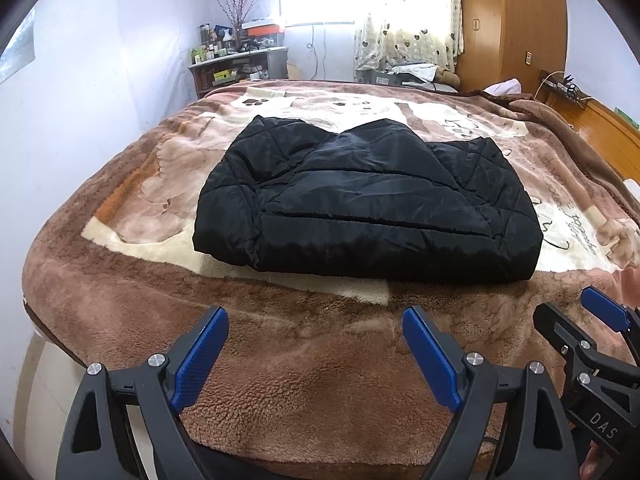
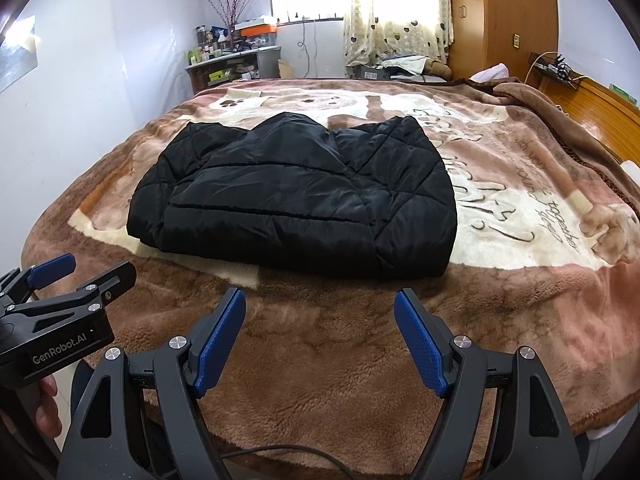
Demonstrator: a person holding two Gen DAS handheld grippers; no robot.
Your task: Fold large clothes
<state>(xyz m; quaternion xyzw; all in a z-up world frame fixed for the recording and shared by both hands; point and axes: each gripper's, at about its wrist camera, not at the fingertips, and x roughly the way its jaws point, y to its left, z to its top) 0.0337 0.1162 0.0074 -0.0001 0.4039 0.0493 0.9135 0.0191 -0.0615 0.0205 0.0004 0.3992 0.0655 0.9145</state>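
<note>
A black quilted jacket (image 1: 360, 204) lies folded into a compact rectangle in the middle of the bed; the right wrist view shows the same jacket (image 2: 296, 204). My left gripper (image 1: 316, 316) hovers open over the near edge of the blanket, short of the jacket, nothing between its blue pads. My right gripper (image 2: 320, 300) is open too, beside the left one and just as far from the jacket. Each gripper shows in the other's view: the right gripper (image 1: 568, 308) at the right edge, the left gripper (image 2: 96, 266) at the left edge.
A brown and cream plush blanket (image 1: 280, 360) covers the whole bed. A cluttered shelf (image 1: 240, 64) stands against the far wall, a wooden wardrobe (image 1: 512, 20) at the back right, a wooden headboard (image 1: 608, 128) on the right. A hand (image 2: 44, 404) holds the left gripper.
</note>
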